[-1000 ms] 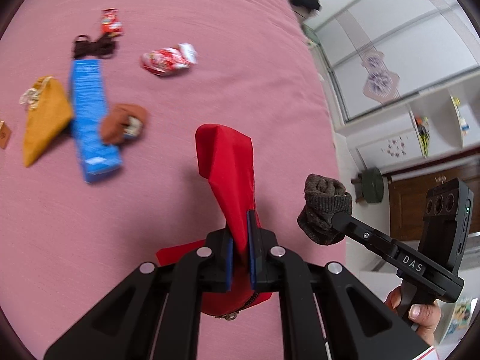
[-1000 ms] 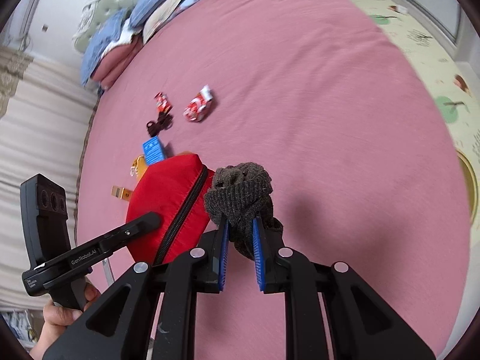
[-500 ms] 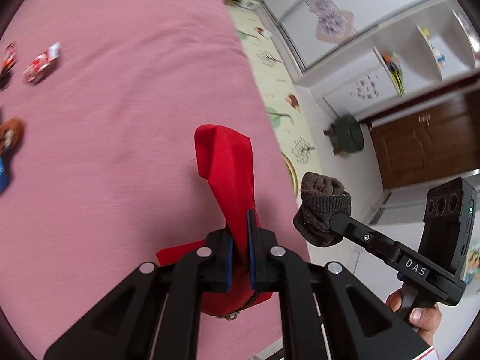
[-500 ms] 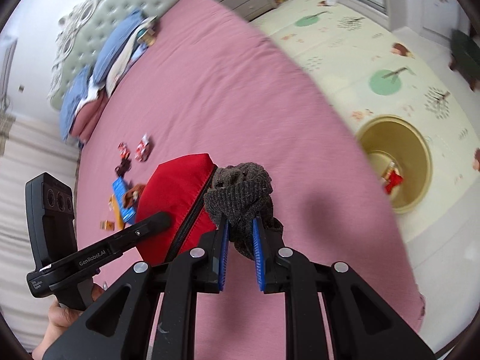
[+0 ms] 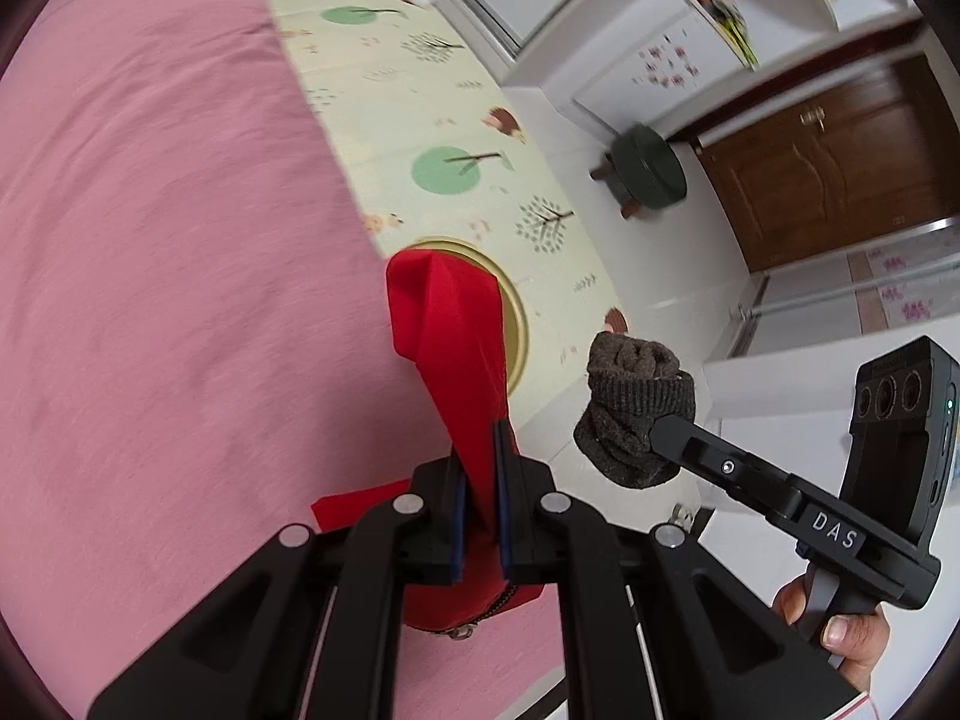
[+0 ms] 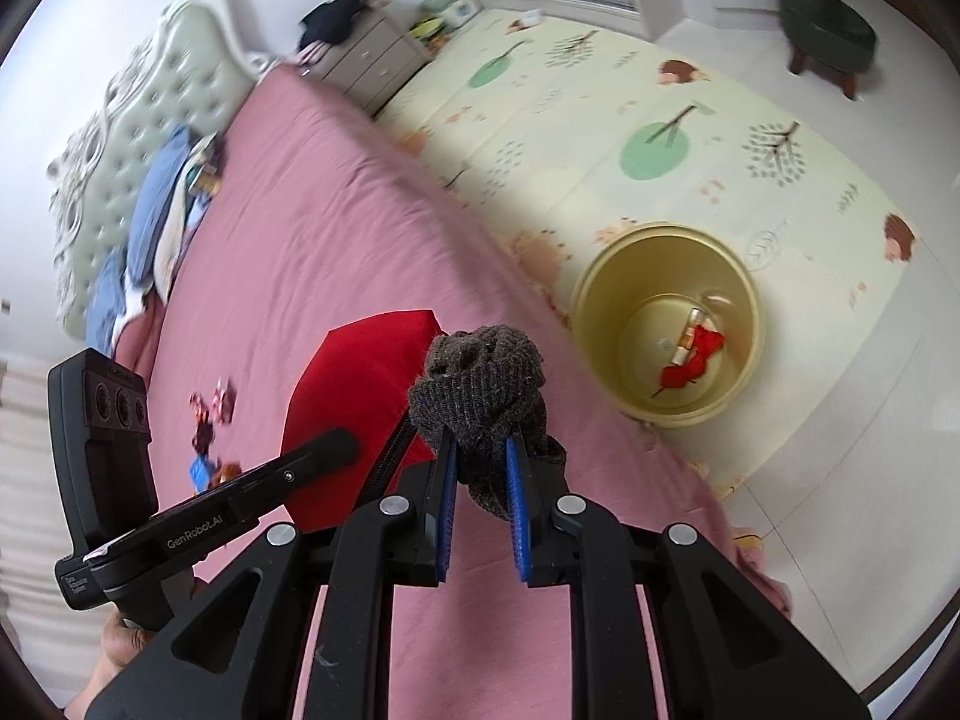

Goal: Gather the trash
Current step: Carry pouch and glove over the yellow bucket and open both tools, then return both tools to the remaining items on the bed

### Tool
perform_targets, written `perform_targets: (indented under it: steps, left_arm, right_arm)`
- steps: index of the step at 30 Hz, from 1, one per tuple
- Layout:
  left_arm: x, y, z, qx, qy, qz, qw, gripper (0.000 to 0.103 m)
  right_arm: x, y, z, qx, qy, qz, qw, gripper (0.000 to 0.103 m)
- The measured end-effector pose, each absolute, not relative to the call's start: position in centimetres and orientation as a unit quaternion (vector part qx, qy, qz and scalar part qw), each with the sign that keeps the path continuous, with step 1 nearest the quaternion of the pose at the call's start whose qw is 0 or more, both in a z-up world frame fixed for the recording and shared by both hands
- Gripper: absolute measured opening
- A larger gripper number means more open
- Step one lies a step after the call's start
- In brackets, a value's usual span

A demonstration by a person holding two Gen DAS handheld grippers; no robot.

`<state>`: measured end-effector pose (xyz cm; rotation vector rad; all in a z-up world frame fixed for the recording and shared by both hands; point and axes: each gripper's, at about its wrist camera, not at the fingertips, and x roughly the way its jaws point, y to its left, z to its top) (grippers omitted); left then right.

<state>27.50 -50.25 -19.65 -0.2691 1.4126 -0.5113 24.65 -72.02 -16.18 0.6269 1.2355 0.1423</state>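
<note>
My left gripper (image 5: pixel 478 429) is shut on a red zippered pouch (image 5: pixel 447 336), held up over the edge of the pink bed (image 5: pixel 150 276). My right gripper (image 6: pixel 482 450) is shut on a rolled dark grey sock (image 6: pixel 483 384); from the left wrist camera the sock (image 5: pixel 636 408) shows beside the pouch, to its right. A gold bin (image 6: pixel 666 324) stands on the floor mat beside the bed, with red and white wrappers (image 6: pixel 690 354) at its bottom. The pouch (image 6: pixel 360 396) hides most of that bin (image 5: pixel 517 330) in the left wrist view. Several small wrappers (image 6: pixel 210 426) lie far back on the bed.
A patterned play mat (image 6: pixel 660 138) covers the floor next to the bed. A dark green stool (image 5: pixel 648 165) stands near a brown door (image 5: pixel 840 162). Pillows and a tufted headboard (image 6: pixel 150 138) sit at the bed's far end, beside a nightstand (image 6: pixel 372 54).
Both grippers have swept sideways from over the littered middle of the bed to its edge, still holding pouch and sock. The gold bin and floor mat have come into view.
</note>
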Motion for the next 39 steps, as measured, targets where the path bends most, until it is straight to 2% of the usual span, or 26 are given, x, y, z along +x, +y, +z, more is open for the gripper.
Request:
perform_targets:
  steps: [9, 10, 11, 12, 13, 14, 15, 26, 33, 39]
  left_arm:
    - [31.2, -57.5, -20.7, -0.085, 0.645, -0.274, 0.708, 0.008]
    - [31.7, -58.3, -20.5, -0.083, 0.641, -0.282, 0.709, 0.009]
    - [32.2, -59.2, -20.2, -0.082, 0.638, -0.29, 0.709, 0.009]
    - [32.7, -59.8, -19.7, -0.078, 0.631, -0.291, 0.714, 0.021]
    - [33.1, -60.2, -19.3, -0.077, 0.626, -0.293, 0.719, 0.045]
    - [33.3, -60.6, -19.0, -0.076, 0.622, -0.294, 0.721, 0.057]
    - [33.5, -60.8, -18.7, -0.073, 0.617, -0.292, 0.727, 0.068]
    - [32.3, -58.2, -17.4, -0.05, 0.615, -0.271, 0.739, 0.07]
    - [29.9, -53.4, -16.2, -0.07, 0.608, -0.257, 0.748, 0.07]
    - [27.7, -46.1, -15.6, -0.11, 0.603, -0.214, 0.761, 0.071]
  right_arm:
    - [26.9, -78.4, -17.0, 0.318, 0.554, 0.024, 0.769, 0.016]
    - [27.1, -78.8, -16.8, 0.319, 0.55, 0.021, 0.772, 0.017]
    - [27.5, -79.4, -16.6, 0.321, 0.544, 0.018, 0.775, 0.023]
    - [27.8, -79.9, -16.3, 0.321, 0.54, 0.015, 0.778, 0.03]
    - [28.2, -80.6, -16.0, 0.32, 0.539, 0.006, 0.779, 0.037]
    - [28.3, -81.1, -15.8, 0.321, 0.535, 0.0, 0.781, 0.046]
    - [28.5, -81.5, -15.4, 0.322, 0.529, -0.005, 0.785, 0.046]
    - [27.6, -82.1, -13.8, 0.314, 0.52, -0.005, 0.795, 0.046]
    - [27.7, -76.9, -13.0, 0.299, 0.532, 0.036, 0.792, 0.046]
    - [27.8, -70.3, -12.7, 0.28, 0.544, 0.08, 0.787, 0.046]
